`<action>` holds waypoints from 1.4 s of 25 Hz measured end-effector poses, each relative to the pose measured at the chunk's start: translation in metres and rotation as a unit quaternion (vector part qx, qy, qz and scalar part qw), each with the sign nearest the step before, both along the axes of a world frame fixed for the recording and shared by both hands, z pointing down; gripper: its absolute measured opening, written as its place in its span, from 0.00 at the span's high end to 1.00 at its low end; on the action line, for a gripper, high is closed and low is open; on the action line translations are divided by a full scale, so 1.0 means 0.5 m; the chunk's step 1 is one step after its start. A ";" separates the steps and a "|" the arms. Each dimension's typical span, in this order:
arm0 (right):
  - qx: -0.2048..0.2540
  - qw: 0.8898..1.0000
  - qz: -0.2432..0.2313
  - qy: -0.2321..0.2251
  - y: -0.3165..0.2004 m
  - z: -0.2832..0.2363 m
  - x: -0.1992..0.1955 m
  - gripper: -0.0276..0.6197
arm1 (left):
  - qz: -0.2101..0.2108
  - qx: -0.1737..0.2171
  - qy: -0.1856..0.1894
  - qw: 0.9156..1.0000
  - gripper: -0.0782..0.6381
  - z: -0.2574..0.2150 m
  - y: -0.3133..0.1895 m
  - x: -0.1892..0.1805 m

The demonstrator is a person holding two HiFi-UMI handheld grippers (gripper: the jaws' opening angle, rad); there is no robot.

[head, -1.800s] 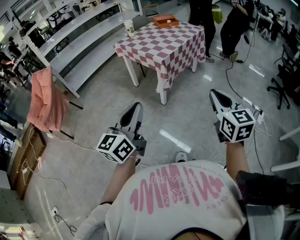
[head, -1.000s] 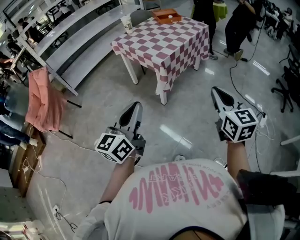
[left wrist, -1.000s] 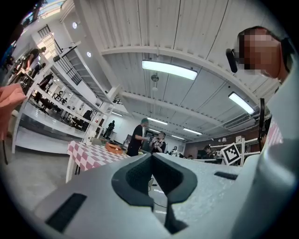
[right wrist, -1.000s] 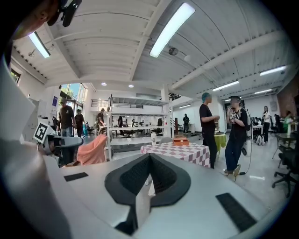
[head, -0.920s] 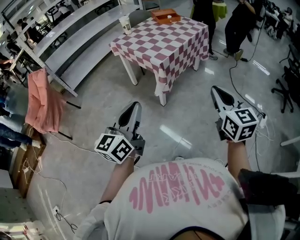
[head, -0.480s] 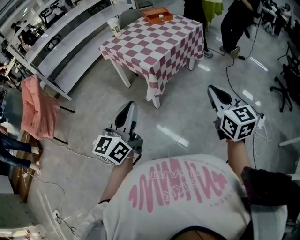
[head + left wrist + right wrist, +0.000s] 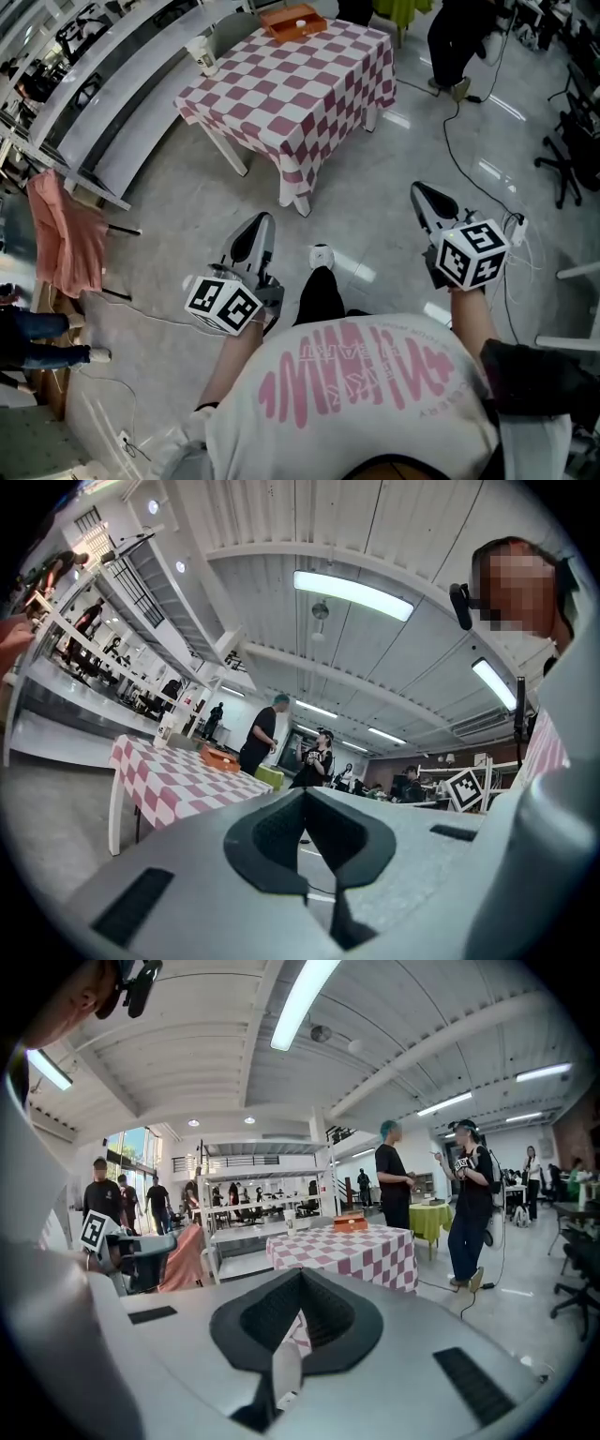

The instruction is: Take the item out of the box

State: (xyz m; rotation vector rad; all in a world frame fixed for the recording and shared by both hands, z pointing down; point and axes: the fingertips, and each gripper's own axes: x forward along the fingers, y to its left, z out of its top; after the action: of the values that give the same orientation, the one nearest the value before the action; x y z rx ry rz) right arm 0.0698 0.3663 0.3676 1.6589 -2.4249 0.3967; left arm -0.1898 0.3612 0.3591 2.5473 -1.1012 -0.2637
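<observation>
A checkered table (image 7: 291, 84) carries an orange box (image 7: 292, 19) and a cup (image 7: 200, 53).

white t-shirt (image 7: 349, 398) with pink lettering, black trouser leg (image 7: 321, 295), white shoe (image 7: 322, 254). left gripper (image 7: 262, 219) and right gripper (image 7: 420, 188): pale grey shells, black pads, each with a black-and-white marker cube (image 7: 223, 305).

Open orange box (image 7: 290, 18) sits far back on the checkered table (image 7: 281, 94), white item (image 7: 300, 24) inside
</observation>
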 end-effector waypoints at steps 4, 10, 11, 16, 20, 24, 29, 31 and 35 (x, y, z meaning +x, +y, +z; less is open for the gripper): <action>-0.002 1.000 0.004 0.003 -0.063 0.011 0.003 0.95 | 0.013 -0.005 0.001 1.000 0.88 0.017 -0.071 0.016; -0.009 1.000 0.008 0.008 -0.186 0.021 0.006 0.95 | 0.027 -0.003 0.010 1.000 0.88 0.023 -0.214 0.036; -0.010 1.000 0.007 0.008 -0.210 0.021 0.005 0.95 | 0.030 -0.002 0.010 0.999 0.88 0.022 -0.240 0.041; -0.011 1.000 0.011 0.004 -0.336 0.008 -0.004 0.95 | 0.053 0.000 0.014 0.998 0.88 0.011 -0.365 0.063; 0.000 1.000 0.012 0.007 -0.435 -0.023 -0.016 0.95 | 0.063 0.011 0.016 0.998 0.88 -0.020 -0.467 0.065; 0.007 1.000 0.018 0.011 -0.520 -0.045 -0.018 0.95 | 0.069 0.022 0.017 0.997 0.88 -0.044 -0.561 0.062; 0.021 0.999 0.029 0.012 -0.609 -0.066 -0.019 0.95 | 0.075 0.036 0.025 0.996 0.88 -0.064 -0.661 0.056; 0.026 0.999 0.031 0.013 -0.641 -0.064 -0.023 0.95 | 0.076 0.044 0.033 0.996 0.88 -0.069 -0.696 0.053; 0.028 0.999 0.039 0.015 -0.688 -0.051 -0.026 0.95 | 0.082 0.043 0.035 0.995 0.88 -0.059 -0.748 0.055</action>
State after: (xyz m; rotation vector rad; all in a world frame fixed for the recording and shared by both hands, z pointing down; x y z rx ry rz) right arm 0.0568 0.0224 0.3419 1.7733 -2.3772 0.3140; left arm -0.1622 -0.0126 0.3295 2.6638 -0.8657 -0.3626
